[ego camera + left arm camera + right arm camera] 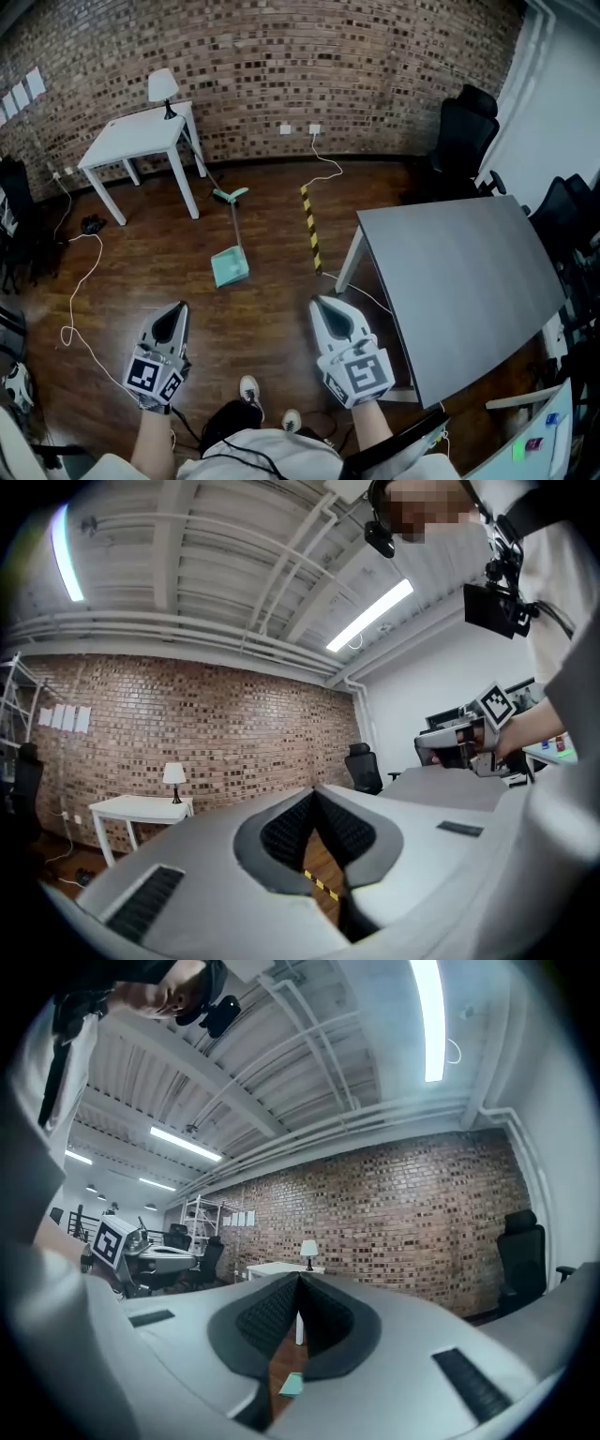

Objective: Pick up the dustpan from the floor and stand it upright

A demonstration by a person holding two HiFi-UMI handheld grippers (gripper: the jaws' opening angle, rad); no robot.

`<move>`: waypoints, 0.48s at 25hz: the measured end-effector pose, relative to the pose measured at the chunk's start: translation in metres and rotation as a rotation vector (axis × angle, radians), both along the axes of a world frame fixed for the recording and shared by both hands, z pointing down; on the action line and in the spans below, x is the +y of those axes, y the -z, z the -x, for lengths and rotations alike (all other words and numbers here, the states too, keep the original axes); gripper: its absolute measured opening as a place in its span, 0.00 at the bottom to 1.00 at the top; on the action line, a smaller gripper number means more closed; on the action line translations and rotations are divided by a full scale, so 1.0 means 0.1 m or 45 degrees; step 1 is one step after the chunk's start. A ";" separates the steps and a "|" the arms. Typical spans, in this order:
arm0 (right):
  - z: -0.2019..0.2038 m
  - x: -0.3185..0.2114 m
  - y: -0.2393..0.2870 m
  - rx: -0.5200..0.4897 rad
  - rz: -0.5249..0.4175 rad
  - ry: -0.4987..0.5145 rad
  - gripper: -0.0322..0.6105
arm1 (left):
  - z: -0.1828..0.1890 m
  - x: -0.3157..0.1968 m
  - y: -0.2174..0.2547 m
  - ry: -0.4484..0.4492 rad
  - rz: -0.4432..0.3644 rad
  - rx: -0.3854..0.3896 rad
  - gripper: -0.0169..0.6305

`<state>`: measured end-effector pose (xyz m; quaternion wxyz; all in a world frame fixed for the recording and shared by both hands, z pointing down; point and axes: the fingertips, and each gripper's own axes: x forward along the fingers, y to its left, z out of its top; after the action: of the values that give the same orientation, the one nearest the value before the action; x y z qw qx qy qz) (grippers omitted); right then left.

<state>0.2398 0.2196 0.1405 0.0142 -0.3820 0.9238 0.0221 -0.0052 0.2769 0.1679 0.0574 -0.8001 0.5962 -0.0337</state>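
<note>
- Two grippers, both empty: left gripper (pixel 172 317) w/ jaws pressed together, right gripper (pixel 328 307) likewise closed tight
- Dustpan (pixel 230 266) lies flat on wood floor (pixel 272 323), ahead of both grippers, approx btwn them, well apart from the tips
- Grey table (pixel 459 281) just right of right gripper; white table (pixel 141 141) far ahead-left

Glossy wood floor (pixel 272 309), rough brick wall (pixel 281 66)

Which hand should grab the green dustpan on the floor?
Probably left: the left hand-held gripper sits nearer the dustpan than the right hand-held gripper, which is beside the grey table. Both are shut and empty.
</note>
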 end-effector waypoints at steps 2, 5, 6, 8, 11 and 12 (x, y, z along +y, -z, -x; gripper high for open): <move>-0.03 0.22 0.01 0.006 0.008 0.015 0.02 | -0.09 0.21 0.01 -0.003 0.009 -0.001 0.02; -0.05 0.48 -0.01 -0.015 0.012 0.017 0.02 | -0.19 0.40 -0.01 -0.029 0.015 -0.014 0.02; -0.05 0.53 -0.01 -0.027 0.018 0.012 0.02 | -0.21 0.45 0.01 -0.042 0.010 -0.017 0.02; -0.03 0.63 -0.02 -0.042 0.035 0.002 0.02 | -0.22 0.54 0.06 -0.060 -0.008 -0.015 0.02; 0.04 0.76 0.01 -0.043 0.033 0.005 0.02 | -0.18 0.63 0.15 -0.060 -0.032 -0.010 0.02; 0.06 0.79 0.03 -0.041 0.024 0.006 0.02 | -0.17 0.65 0.17 -0.052 -0.034 -0.008 0.02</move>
<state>0.2334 0.2991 0.1371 0.0258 -0.3803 0.9245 0.0073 0.0114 0.3417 0.1509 0.0709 -0.8112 0.5798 -0.0272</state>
